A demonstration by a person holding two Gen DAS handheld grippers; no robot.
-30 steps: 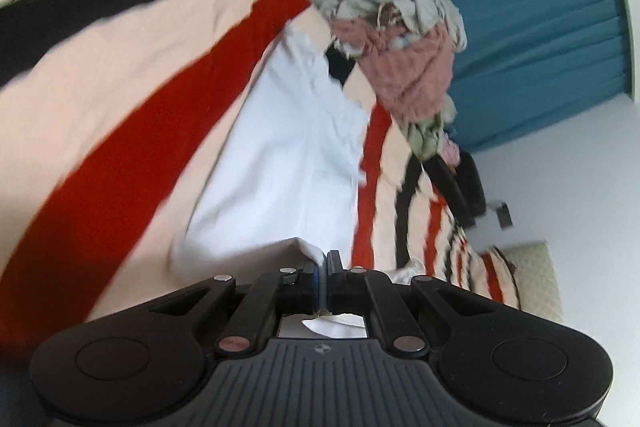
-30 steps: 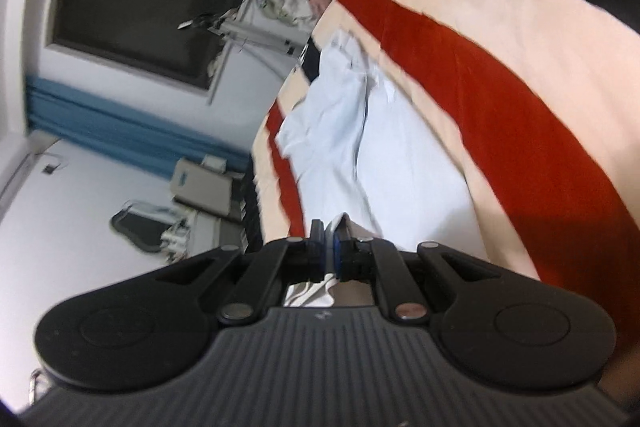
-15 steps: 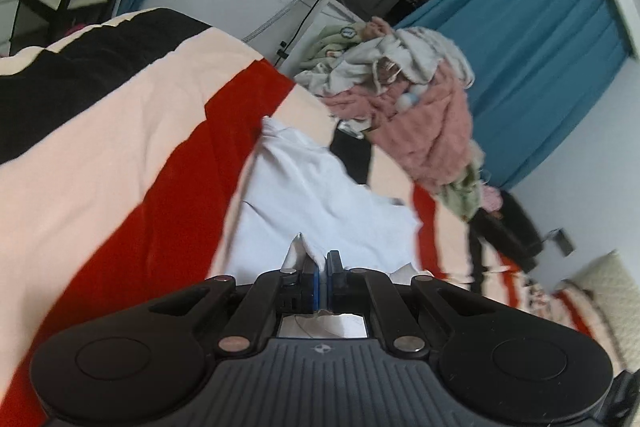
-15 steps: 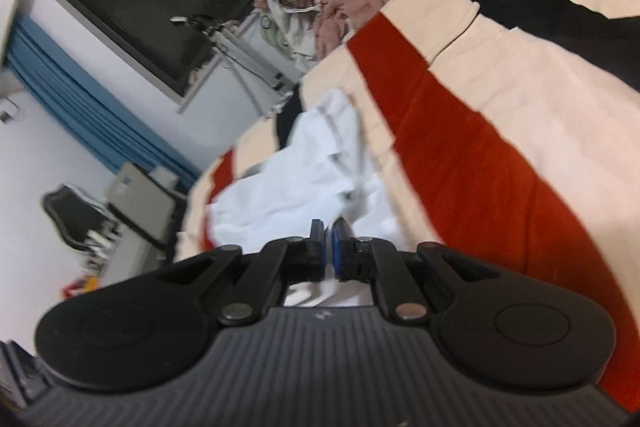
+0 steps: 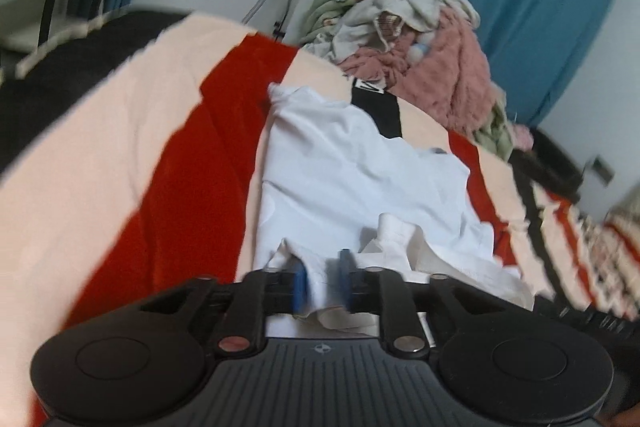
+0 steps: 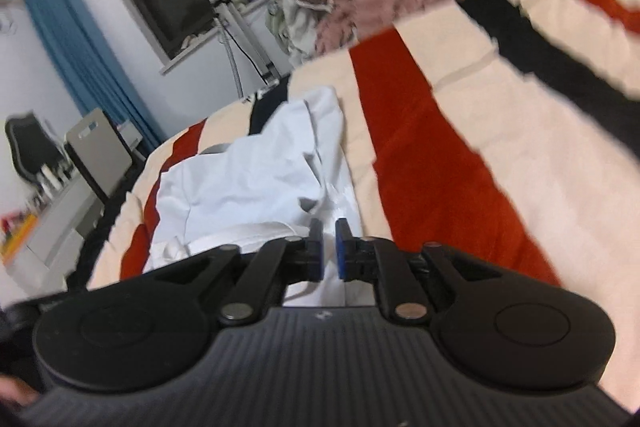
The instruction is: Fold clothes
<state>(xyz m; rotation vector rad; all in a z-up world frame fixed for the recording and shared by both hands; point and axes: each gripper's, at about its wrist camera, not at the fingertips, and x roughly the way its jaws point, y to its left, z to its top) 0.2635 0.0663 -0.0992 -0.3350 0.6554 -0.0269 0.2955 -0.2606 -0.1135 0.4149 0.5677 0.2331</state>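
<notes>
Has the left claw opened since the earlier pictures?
Yes. The left claw was pinched shut on the white shirt; its jaws have just been opening, with shirt cloth between them. It also rolled: the pile of clothes now sits more upright.

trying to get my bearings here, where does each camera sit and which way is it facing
Left wrist: on the left gripper, looking down along the white cotton garment on the red, cream and black striped blanket; jaws just opening, cloth between.
Right wrist: on the right gripper, facing the same garment; jaws just opening over cloth.
Shared: garment, blanket, pink fluffy clothes pile.
</notes>
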